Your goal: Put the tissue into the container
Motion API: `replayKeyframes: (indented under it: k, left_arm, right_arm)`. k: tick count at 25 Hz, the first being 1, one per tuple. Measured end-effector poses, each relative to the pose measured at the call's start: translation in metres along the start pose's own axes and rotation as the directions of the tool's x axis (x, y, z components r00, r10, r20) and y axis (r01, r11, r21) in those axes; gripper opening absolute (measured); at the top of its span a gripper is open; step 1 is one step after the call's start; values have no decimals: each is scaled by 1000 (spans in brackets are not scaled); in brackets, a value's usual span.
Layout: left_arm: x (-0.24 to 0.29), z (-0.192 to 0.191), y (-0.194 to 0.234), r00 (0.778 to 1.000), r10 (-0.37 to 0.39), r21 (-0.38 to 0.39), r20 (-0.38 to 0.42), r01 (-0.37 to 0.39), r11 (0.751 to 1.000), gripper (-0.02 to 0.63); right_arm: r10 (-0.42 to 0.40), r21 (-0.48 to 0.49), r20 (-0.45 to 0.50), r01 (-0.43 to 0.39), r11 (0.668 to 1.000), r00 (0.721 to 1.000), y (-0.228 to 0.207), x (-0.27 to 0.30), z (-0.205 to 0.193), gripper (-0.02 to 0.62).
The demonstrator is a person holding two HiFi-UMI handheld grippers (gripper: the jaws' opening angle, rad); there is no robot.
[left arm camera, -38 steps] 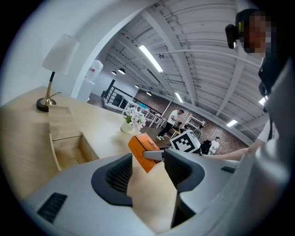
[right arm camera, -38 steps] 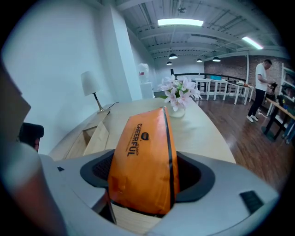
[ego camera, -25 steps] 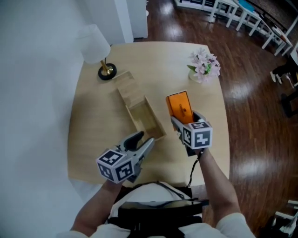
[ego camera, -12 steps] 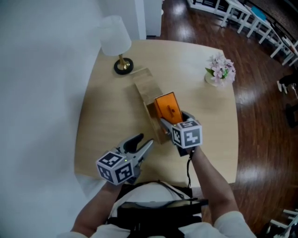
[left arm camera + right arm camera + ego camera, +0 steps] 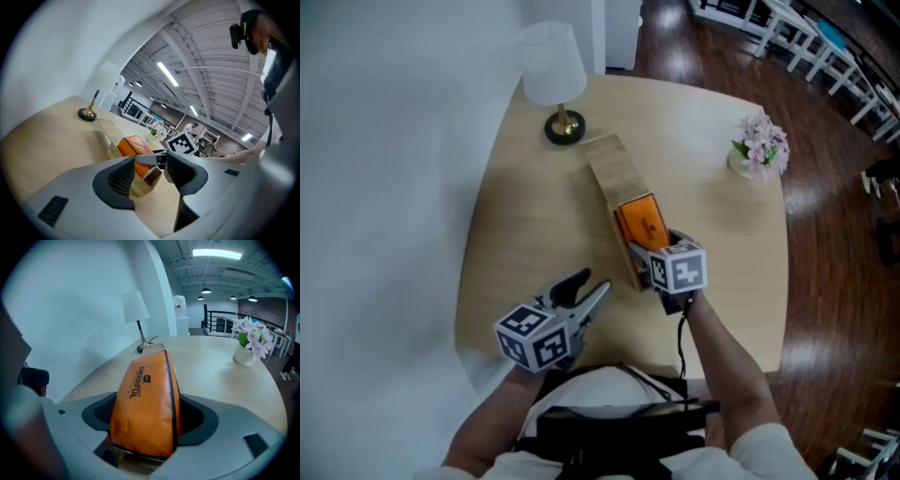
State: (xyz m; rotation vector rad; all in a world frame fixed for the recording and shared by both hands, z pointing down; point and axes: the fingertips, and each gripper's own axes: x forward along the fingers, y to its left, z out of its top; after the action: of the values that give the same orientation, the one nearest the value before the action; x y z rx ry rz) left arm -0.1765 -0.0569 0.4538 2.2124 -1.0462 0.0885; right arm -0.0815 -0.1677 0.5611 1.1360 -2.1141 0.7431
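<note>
Head view: my right gripper (image 5: 664,251) pinches the orange tissue pack (image 5: 641,221) by its near end. The pack sits lengthwise over the near half of the long wooden container (image 5: 609,167). My left gripper (image 5: 581,286) hangs over the counter (image 5: 520,225), near the container's near end, carrying nothing. The lamp (image 5: 555,75) and the flowers (image 5: 759,145) are well apart from the work.

Left gripper view: my left jaws are spread with nothing between them. Through the gap I see the container's open near end (image 5: 149,177), with the pack (image 5: 133,145) slanting above it. I cannot tell whether the pack's far end touches the container floor yet.

Right gripper view: the pack (image 5: 145,399) fills the space between my right jaws. The pads press its soft sides, and its far end points down the counter toward the lamp base (image 5: 142,348).

To do this step well, I judge I should keep the pack in line with the container's walls so its corners do not ride up on a rim. I would lower the far end first, then lay the near end down, and part the jaws only once the pack rests inside. The container looks light, so my left gripper is well placed to steady its near end if it slides
</note>
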Motion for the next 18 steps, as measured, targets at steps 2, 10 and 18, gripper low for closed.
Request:
replayKeyframes:
  k: [2, 10, 18]
  left_arm:
    - [-1, -1, 1, 1000, -3, -1, -3, 3, 1000, 210]
    - [-1, -5, -3, 1000, -14, -2, -13, 14, 1000, 210]
    - [-3, -7, -9, 1000, -16, 2, -18, 16, 1000, 210]
  right_arm:
    - [-2, -1, -20, 2, 1000, 1000, 0, 6, -6, 387]
    - [-23, -19, -43, 22, 1000, 999, 1, 20, -13, 393]
    - [-58, -36, -11, 58, 998, 998, 2, 17, -10, 393]
